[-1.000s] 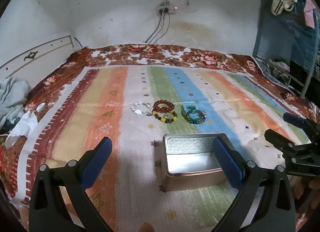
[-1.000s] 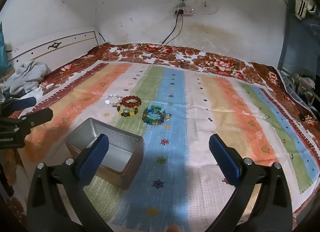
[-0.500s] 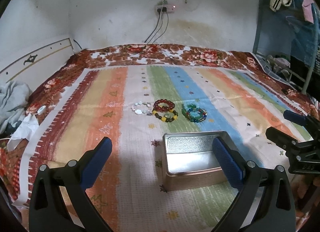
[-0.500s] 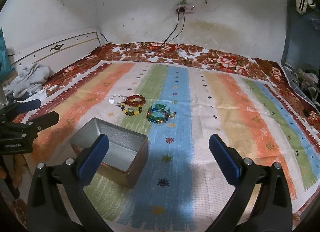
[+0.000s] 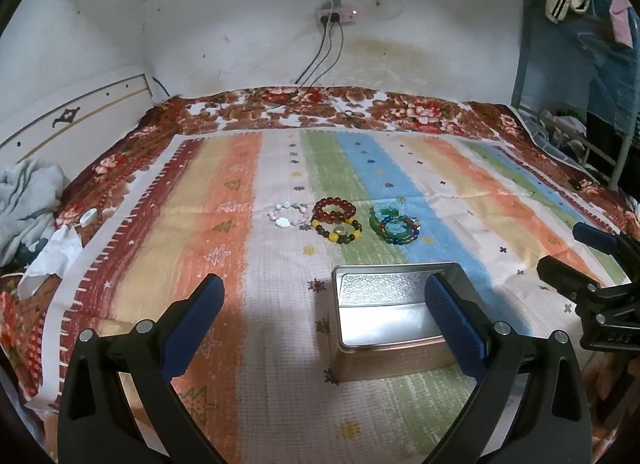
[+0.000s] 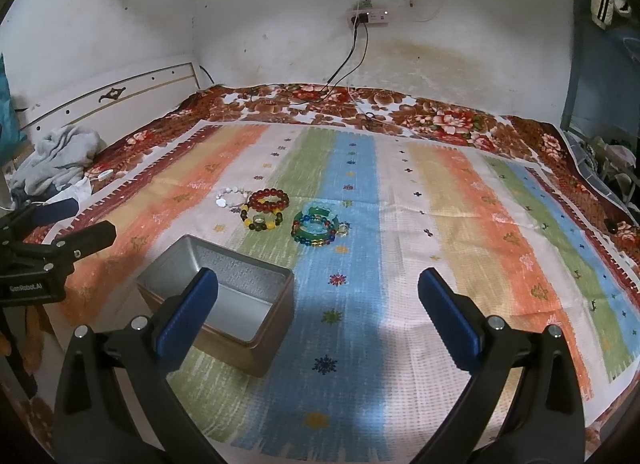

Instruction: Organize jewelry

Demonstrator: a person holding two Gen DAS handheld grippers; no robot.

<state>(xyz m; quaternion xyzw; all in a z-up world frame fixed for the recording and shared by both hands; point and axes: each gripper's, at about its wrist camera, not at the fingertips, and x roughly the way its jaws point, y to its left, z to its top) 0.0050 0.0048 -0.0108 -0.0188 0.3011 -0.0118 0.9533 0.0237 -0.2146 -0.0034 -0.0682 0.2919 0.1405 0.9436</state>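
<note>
Left wrist view: left gripper (image 5: 324, 300) and right gripper (image 6: 318, 292) gape empty; tin (image 5: 384, 296) by the right finger, bracelets (image 5: 336, 220) beyond the fingertips.

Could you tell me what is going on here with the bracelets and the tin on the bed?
A person holds a two-finger tool in each hand above a striped blanket, tidying jewelry. Neither the left tool nor the right tool holds anything; both are open. The bead bracelets, including a white one, a red one and a green-blue pile, lie on the blanket beyond the open metal tin, which looks empty.
</note>
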